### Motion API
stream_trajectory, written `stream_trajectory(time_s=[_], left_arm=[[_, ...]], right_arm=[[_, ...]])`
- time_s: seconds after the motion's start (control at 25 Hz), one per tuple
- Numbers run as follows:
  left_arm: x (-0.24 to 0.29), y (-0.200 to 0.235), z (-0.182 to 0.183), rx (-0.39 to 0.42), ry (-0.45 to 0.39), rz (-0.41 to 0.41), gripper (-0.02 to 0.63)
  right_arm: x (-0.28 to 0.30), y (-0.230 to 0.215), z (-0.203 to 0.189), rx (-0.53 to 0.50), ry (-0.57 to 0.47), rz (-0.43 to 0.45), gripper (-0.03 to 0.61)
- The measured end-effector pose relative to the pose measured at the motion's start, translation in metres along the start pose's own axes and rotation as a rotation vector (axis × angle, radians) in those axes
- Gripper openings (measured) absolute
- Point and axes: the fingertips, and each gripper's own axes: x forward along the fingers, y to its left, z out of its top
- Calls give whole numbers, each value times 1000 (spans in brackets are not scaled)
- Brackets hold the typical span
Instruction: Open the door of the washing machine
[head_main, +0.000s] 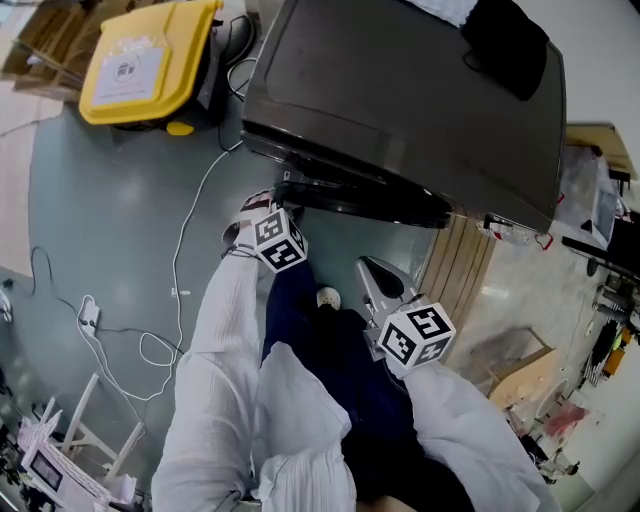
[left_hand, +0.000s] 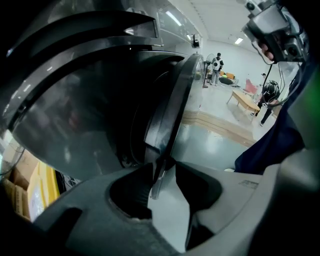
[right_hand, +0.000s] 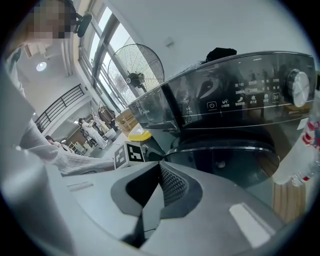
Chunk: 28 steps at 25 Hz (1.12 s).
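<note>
The dark grey washing machine (head_main: 400, 90) fills the top of the head view. Its round door (head_main: 360, 200) juts out below the front edge. My left gripper (head_main: 283, 200) reaches to the door's left side. In the left gripper view, the door's rim (left_hand: 172, 115) runs edge-on into the jaws. The left gripper (left_hand: 162, 167) is shut on that rim. My right gripper (head_main: 372, 275) hangs a little in front of the machine, apart from it. In the right gripper view, the right gripper (right_hand: 160, 164) is shut and holds nothing. It faces the door glass (right_hand: 225, 155) under the control panel (right_hand: 240, 97).
A yellow bin (head_main: 150, 55) stands left of the machine. A white cable (head_main: 180, 260) and a power strip (head_main: 88, 315) lie on the grey floor. Wooden planks (head_main: 460, 270) lie to the right, and a black cloth (head_main: 505, 40) lies on the machine's top.
</note>
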Motion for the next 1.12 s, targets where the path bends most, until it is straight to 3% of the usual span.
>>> stream_trajectory(time_s=[0.36,0.68,0.88,1.12], left_arm=[[-12,-58,-23,-77,19,32,140],[-18,-133,-40,-224,36,35,130],[-22,-173,-43,-274,21,123,129],[-24,-221,-44,-362,-6,144,126]], right_arm=[[-42,3,-36,-28,-16,51,11],[-104,-9,-93,-30,-5,94,11],[-129,-14,-114,-43,-30,108,11],[-156,-8,-152,-49,-35,118,11]])
